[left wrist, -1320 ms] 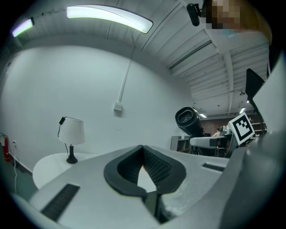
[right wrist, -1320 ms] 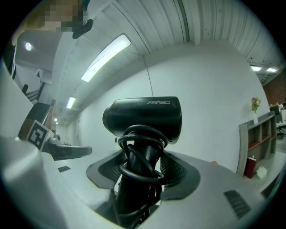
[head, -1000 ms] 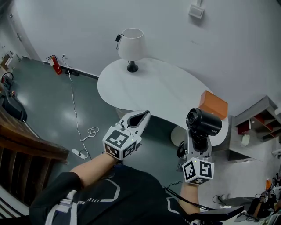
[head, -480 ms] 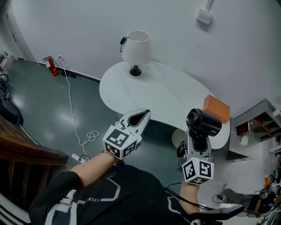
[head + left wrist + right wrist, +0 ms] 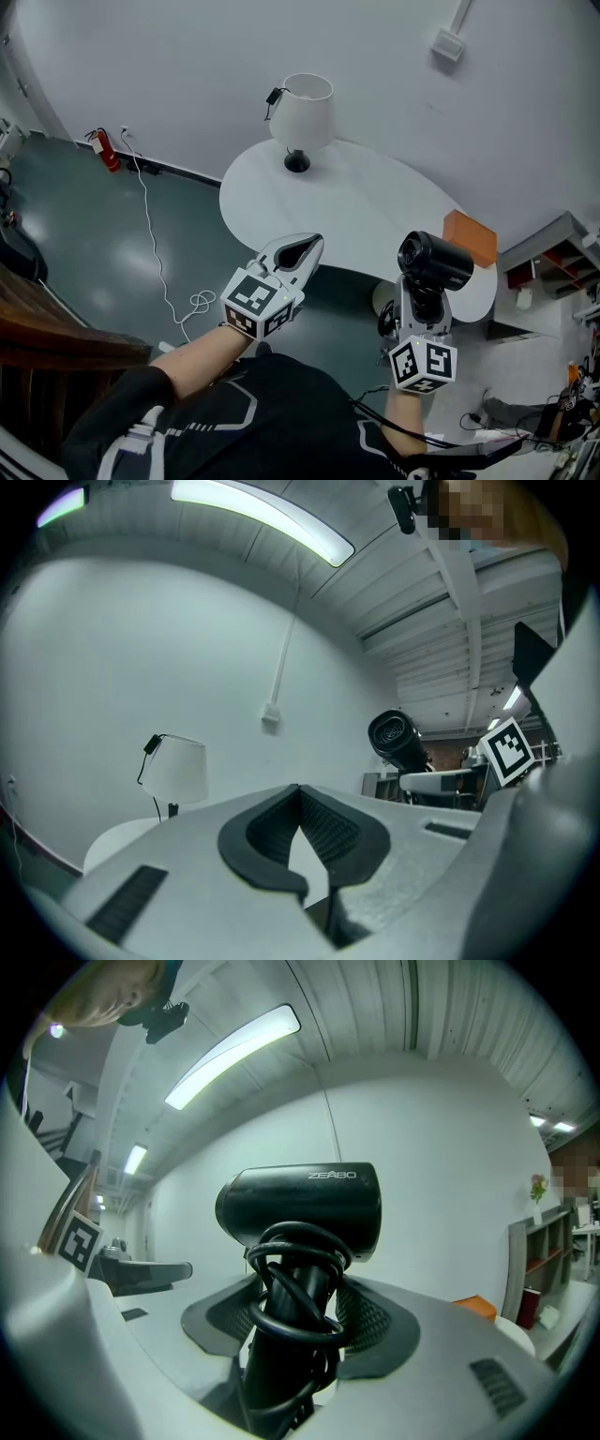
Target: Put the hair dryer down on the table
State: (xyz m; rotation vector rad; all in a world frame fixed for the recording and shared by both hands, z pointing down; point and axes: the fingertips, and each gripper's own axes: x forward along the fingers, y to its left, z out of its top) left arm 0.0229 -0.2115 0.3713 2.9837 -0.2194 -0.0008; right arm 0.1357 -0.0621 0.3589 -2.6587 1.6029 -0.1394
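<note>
A black hair dryer [image 5: 433, 262] stands upright with its cord wound round the handle [image 5: 291, 1335]. My right gripper [image 5: 422, 302] is shut on that handle and holds the dryer [image 5: 302, 1206] in the air, near the front right edge of the white oval table [image 5: 347, 220]. My left gripper [image 5: 298, 251] is shut with nothing between its jaws and hovers off the table's front edge, to the left of the dryer [image 5: 398, 741].
A white lamp [image 5: 302, 116] stands at the back of the table, and an orange box [image 5: 470, 238] lies at its right end. A shelf unit [image 5: 553, 262] is to the right. A white cable [image 5: 155, 234] and a red fire extinguisher [image 5: 103, 150] are on the dark floor at left.
Both grippers keep their place in the head view. The table, lamp and box have shifted a little to the right and down in it.
</note>
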